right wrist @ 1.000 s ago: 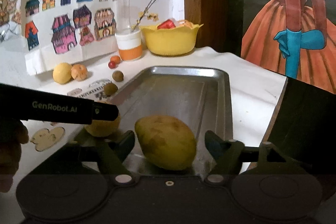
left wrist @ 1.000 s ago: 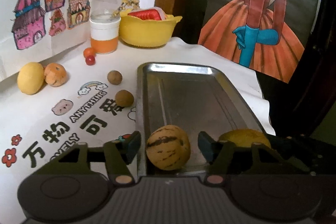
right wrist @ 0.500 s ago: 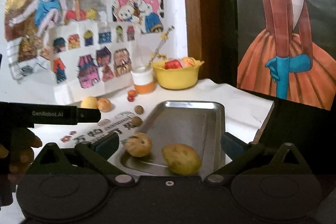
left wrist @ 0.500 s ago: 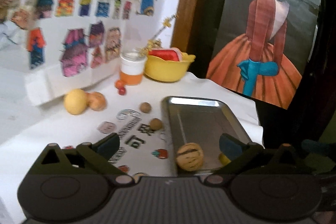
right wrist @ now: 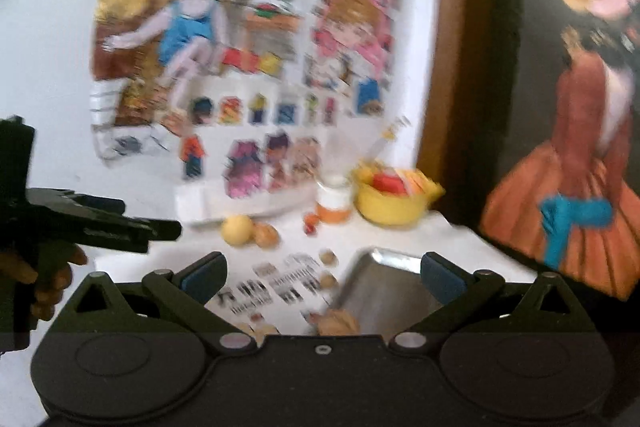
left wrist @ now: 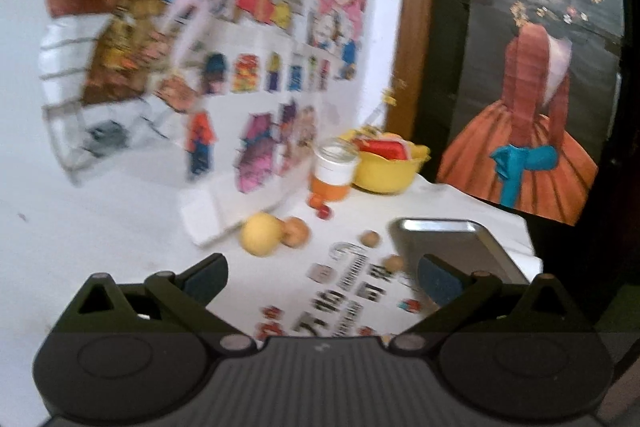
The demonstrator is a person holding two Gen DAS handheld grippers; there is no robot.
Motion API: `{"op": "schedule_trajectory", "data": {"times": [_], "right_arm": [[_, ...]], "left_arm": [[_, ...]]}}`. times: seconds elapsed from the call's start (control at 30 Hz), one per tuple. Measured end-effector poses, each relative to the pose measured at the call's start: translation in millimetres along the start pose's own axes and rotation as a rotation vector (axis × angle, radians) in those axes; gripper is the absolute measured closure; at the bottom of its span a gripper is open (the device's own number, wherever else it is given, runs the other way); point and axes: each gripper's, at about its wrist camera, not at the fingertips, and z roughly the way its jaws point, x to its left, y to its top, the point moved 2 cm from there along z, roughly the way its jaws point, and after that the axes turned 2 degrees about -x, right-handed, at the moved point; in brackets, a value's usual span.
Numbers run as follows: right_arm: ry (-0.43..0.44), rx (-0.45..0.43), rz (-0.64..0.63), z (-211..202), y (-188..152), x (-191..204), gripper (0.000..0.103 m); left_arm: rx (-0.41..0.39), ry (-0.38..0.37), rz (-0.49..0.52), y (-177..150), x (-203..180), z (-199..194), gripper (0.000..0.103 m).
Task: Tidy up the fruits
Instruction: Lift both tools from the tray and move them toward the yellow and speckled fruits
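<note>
Both grippers are open, empty and raised well back from the table. My left gripper (left wrist: 322, 277) looks down on a steel tray (left wrist: 452, 243) at the right. On the cloth lie a yellow fruit (left wrist: 262, 233), an orange fruit (left wrist: 297, 231), two small brown fruits (left wrist: 370, 239) and small red fruits (left wrist: 320, 205). My right gripper (right wrist: 322, 275) sees the tray (right wrist: 384, 291) with a striped round fruit (right wrist: 338, 323) at its near end, partly hidden by the gripper body. The left gripper (right wrist: 120, 223) shows at the left of that view.
A yellow bowl (left wrist: 386, 171) with red contents and an orange-and-white jar (left wrist: 332, 173) stand at the back by the wall. Drawings cover the wall behind. A dark poster of a girl in an orange dress (left wrist: 528, 131) hangs at the right past the table edge.
Both grippers have opened wide and pulled up and back from the tray. The striped fruit and the yellow fruit were left in the tray. Both views are now motion-blurred.
</note>
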Motion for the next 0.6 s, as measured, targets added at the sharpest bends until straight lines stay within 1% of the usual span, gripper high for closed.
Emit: {"op": "schedule_trajectory", "data": {"times": [0.17,0.3,0.37,0.5,0.6], "right_arm": [[0.116,-0.031,-0.038,32.5,40.4,28.6,0.001],[0.161,-0.064,-0.079,66.0,64.9,45.0,0.001],[0.182,-0.062,-0.067,87.1,71.8,46.8,0.001],[0.241,0.018,-0.009,138.3,75.3,37.3,0.0],[0.278,0.087,0.006,181.3,68.7,29.4,0.001]], "left_arm": [[-0.017,0.068,-0.002,12.9,35.7,5.4,0.0],[-0.017,0.115,-0.017,18.4,56.3,18.3,0.0],[-0.012,0.139,-0.027,18.6,64.6,27.3,0.0],[0.008,0.168,-0.035,11.3,76.1,49.1,0.0],[0.03,0.17,-0.036,2.6,79.3,70.1,0.0]]}}
